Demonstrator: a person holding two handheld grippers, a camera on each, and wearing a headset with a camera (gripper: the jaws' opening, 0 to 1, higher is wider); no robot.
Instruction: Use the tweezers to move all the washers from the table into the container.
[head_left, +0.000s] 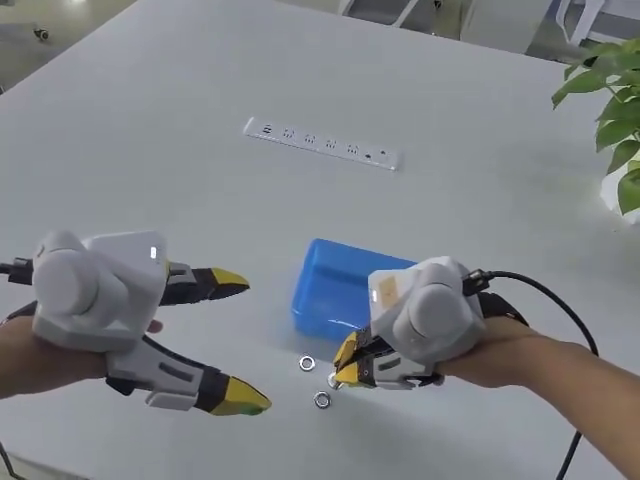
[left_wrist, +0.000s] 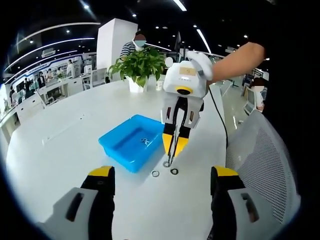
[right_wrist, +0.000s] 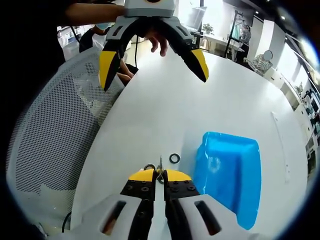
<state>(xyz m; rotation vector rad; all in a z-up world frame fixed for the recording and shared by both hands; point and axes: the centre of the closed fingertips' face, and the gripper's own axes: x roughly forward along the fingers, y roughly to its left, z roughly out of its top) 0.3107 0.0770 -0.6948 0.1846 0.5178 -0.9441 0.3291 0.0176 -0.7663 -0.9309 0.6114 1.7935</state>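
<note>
White tabletop (head_left: 200, 200): fingers of my right gripper (right_wrist: 160, 176) clamp the tweezers (left_wrist: 171, 150) at a washer (left_wrist: 166, 163) beside the container (head_left: 335, 290). My left gripper (head_left: 248, 342) gapes. A shallow pinch could flick the washer away.

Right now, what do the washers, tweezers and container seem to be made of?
Washers: likely metal, small silvery-grey rings with a dull sheen. Tweezers: probably steel, thin greyish prongs; too small to be sure. Container: looks like moulded plastic, uniform bright blue, smooth, rounded corners, slightly glossy.
</note>
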